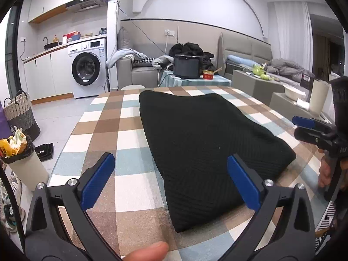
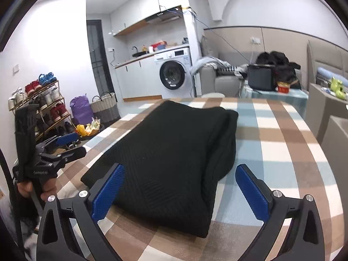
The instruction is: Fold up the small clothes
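A black knit garment point(image 1: 202, 141) lies folded into a thick oblong on the checked tablecloth point(image 1: 130, 139). It also shows in the right wrist view point(image 2: 169, 152). My left gripper point(image 1: 170, 179) is open and empty, hovering over the garment's near left corner, its right pad above the cloth. My right gripper point(image 2: 180, 187) is open and empty over the garment's near right end. Each gripper shows in the other's view, the right one point(image 1: 304, 126) and the left one point(image 2: 67, 143), at the table's sides.
The table's far edge drops off toward a round stool point(image 1: 133, 87) and a side table with a dark pot point(image 1: 187, 66). A full waste bin point(image 1: 24, 163) and a woven basket point(image 1: 20, 113) stand on the floor at the left. A shoe rack point(image 2: 41, 108) stands beyond.
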